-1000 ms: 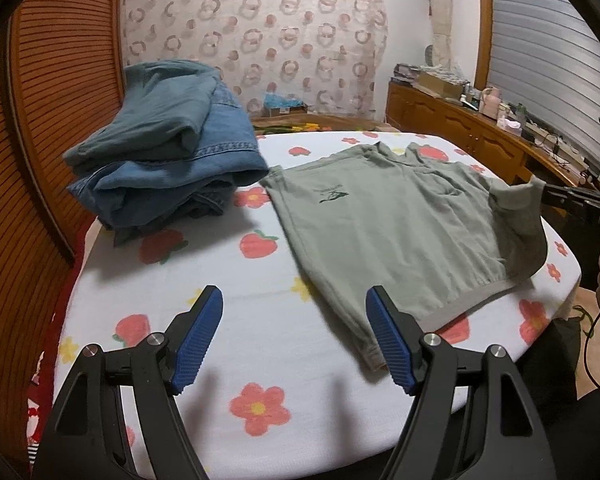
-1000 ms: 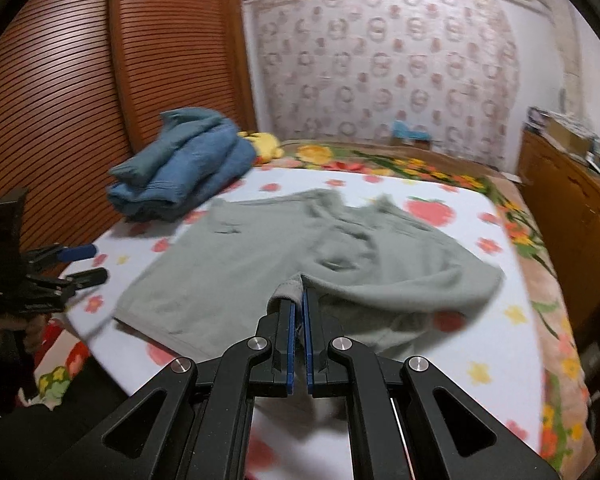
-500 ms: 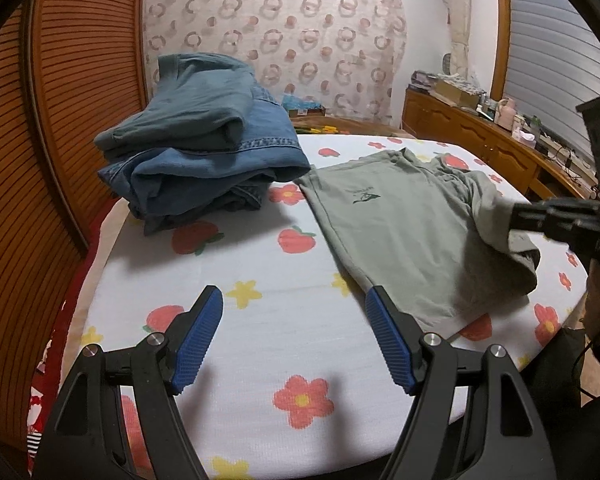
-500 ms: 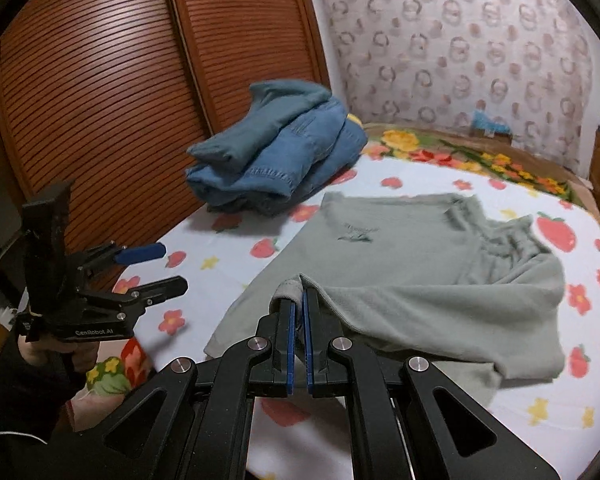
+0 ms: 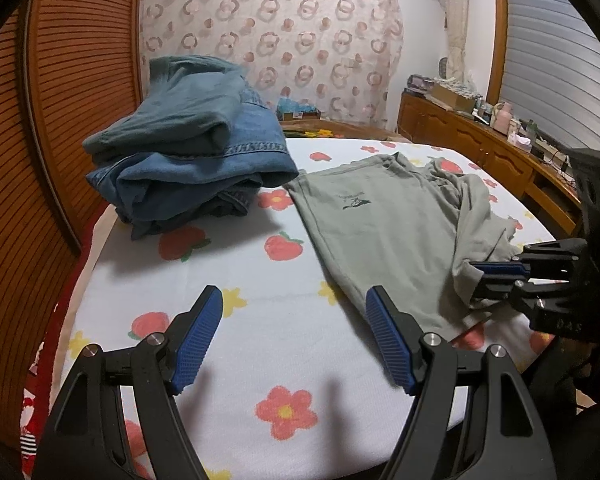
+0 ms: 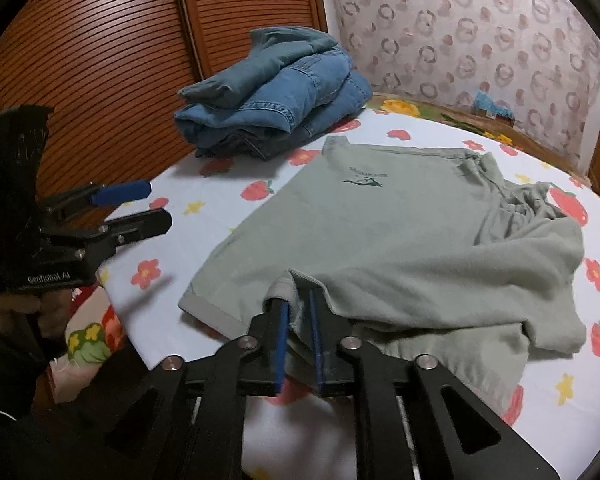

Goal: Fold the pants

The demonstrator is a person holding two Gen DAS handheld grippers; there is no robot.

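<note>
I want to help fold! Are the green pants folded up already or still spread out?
Partly folded. The green pants lie flat on the bed, with one side doubled over onto the rest. Its hem sits between the right tool, whose jaws have just been opening.

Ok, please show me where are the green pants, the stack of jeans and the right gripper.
green pants (image 6: 380,232), right wrist view, flat middle of the cloth
stack of jeans (image 5: 196,152), left wrist view, top fold
right gripper (image 6: 299,332), right wrist view, between fingertips

A home bedroom. A bed under a flower-printed sheet (image 5: 300,332) stands beside slatted wooden wardrobe doors (image 6: 112,56). A cluttered wooden dresser (image 5: 480,148) lines one wall.
</note>
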